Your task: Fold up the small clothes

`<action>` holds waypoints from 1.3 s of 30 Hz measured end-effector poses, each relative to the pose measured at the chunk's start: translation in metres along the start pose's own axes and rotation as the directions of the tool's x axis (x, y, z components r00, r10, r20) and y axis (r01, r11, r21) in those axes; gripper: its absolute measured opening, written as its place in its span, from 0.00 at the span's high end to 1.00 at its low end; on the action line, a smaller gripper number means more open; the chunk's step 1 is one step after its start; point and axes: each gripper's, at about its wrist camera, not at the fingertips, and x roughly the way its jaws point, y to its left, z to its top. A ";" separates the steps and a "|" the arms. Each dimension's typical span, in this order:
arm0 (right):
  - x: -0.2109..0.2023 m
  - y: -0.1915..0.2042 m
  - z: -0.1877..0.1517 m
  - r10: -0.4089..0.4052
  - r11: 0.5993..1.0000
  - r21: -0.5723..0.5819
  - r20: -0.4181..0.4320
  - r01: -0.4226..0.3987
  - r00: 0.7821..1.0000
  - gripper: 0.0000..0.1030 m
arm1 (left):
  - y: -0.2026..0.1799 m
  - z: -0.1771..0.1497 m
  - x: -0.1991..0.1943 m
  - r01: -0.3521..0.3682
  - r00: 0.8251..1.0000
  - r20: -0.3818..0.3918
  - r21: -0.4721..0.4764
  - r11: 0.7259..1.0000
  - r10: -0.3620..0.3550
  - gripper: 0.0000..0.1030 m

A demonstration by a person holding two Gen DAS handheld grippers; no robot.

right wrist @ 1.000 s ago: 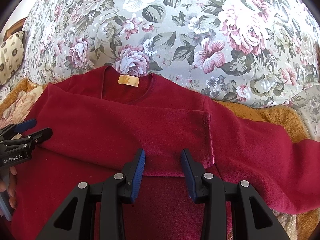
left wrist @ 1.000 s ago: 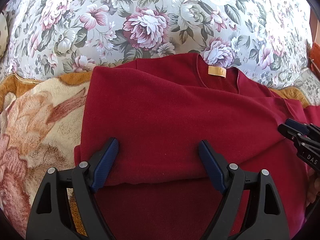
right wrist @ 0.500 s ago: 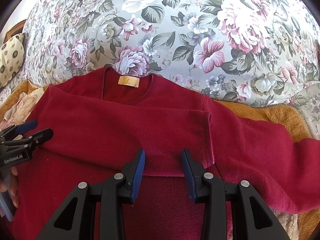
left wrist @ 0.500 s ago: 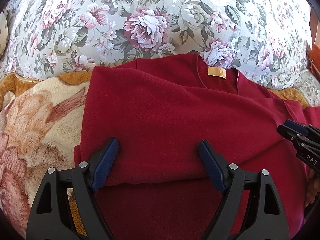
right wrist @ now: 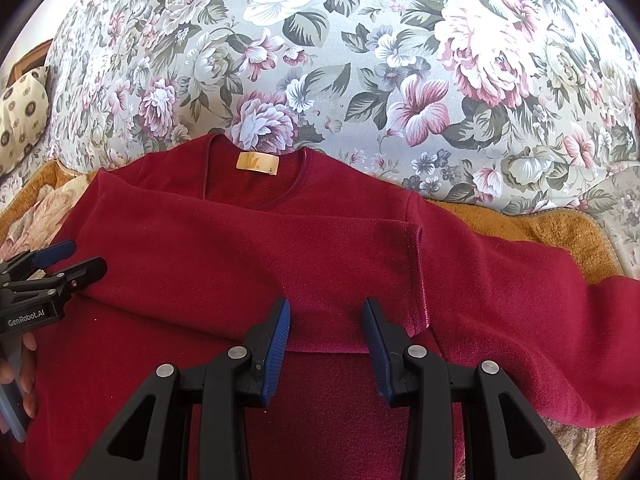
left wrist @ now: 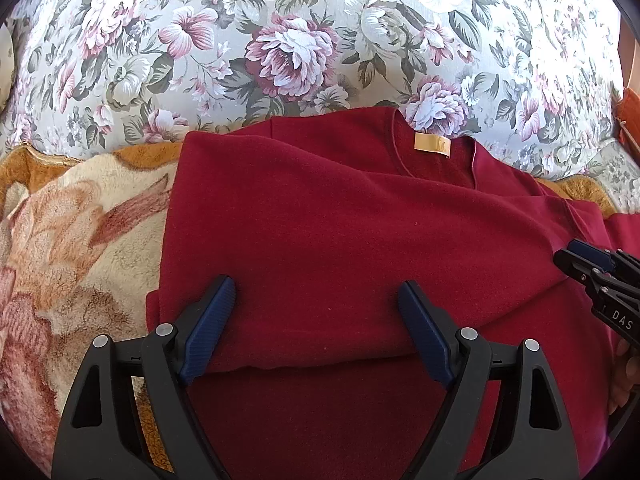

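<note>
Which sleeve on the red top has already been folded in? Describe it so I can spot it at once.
Find the red top lying on the blanket below the floral cushion. The folded sleeve lies flat across its chest; unlike the other sleeve, stretched sideways, its hemmed cuff ends mid-chest.

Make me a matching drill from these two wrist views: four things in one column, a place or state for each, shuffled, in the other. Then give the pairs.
Things:
1. red sweater
2. neck label
3. left gripper
4. right gripper

States or places:
A. jaws spread wide over the folded cloth
B. inside the collar
C. one sleeve folded across the chest, the other stretched out
D. jaws at a narrower gap, near the folded sleeve's cuff

Pairs: 1-C, 2-B, 3-A, 4-D
</note>
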 end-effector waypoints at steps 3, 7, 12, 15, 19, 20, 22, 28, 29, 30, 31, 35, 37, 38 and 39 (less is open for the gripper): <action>0.000 0.000 0.000 0.000 1.000 0.000 0.000 0.000 1.000 0.65 | 0.000 0.000 0.000 0.000 1.000 0.001 0.000 1.000 0.000 0.19; 0.000 0.000 0.000 0.001 1.000 0.000 0.000 -0.001 1.000 0.65 | 0.000 0.000 0.000 0.001 1.000 0.001 -0.001 1.000 -0.001 0.18; 0.000 0.000 0.000 0.002 1.000 0.001 0.000 -0.002 1.000 0.65 | 0.000 0.000 0.000 0.001 1.000 0.002 -0.002 1.000 -0.001 0.18; 0.000 0.000 0.000 0.002 1.000 0.000 0.000 -0.002 1.000 0.65 | 0.000 0.000 0.000 0.001 1.000 0.002 -0.002 1.000 -0.001 0.18; 0.000 0.000 0.000 0.002 1.000 0.000 0.000 -0.002 1.000 0.65 | -0.001 0.000 0.000 0.000 1.000 0.002 -0.001 1.000 0.000 0.18; 0.000 0.000 0.000 0.002 1.000 0.000 0.000 -0.002 1.000 0.65 | -0.001 0.000 0.000 0.001 1.000 0.002 -0.001 1.000 -0.001 0.18; 0.000 -0.001 0.000 0.009 1.000 -0.001 -0.002 -0.009 1.000 0.65 | -0.001 0.000 0.000 -0.001 1.000 0.002 0.000 1.000 0.001 0.18; 0.001 0.000 -0.001 0.010 1.000 0.001 -0.002 -0.010 1.000 0.65 | -0.001 0.000 -0.001 0.001 1.000 0.003 -0.001 1.000 -0.001 0.18; 0.000 -0.001 -0.001 0.010 1.000 0.001 -0.002 -0.010 1.000 0.65 | -0.001 0.000 0.000 0.001 1.000 0.003 -0.001 1.000 -0.001 0.18; 0.001 0.000 0.000 0.010 1.000 0.001 -0.002 -0.010 1.000 0.65 | -0.001 0.000 0.000 0.001 1.000 0.003 -0.001 1.000 -0.001 0.18; 0.001 0.000 0.000 0.009 1.000 0.000 -0.002 -0.009 1.000 0.65 | -0.001 0.000 -0.001 0.001 1.000 0.003 -0.001 1.000 -0.001 0.18; 0.001 0.000 -0.001 0.011 1.000 0.001 -0.002 -0.011 1.000 0.65 | -0.001 -0.001 0.000 0.001 1.000 0.003 -0.002 1.000 -0.001 0.18; 0.001 0.000 -0.001 0.011 1.000 0.000 -0.003 -0.011 1.000 0.65 | -0.001 -0.001 0.000 0.000 1.000 0.003 -0.001 1.000 0.000 0.18; 0.001 -0.001 -0.001 0.011 1.000 0.000 -0.003 -0.011 1.000 0.65 | -0.001 -0.001 0.000 0.001 1.000 0.003 -0.002 1.000 -0.001 0.18; 0.001 -0.001 -0.001 0.011 1.000 0.001 -0.003 -0.011 1.000 0.65 | -0.001 -0.001 0.000 0.001 1.000 0.003 -0.002 1.000 -0.001 0.18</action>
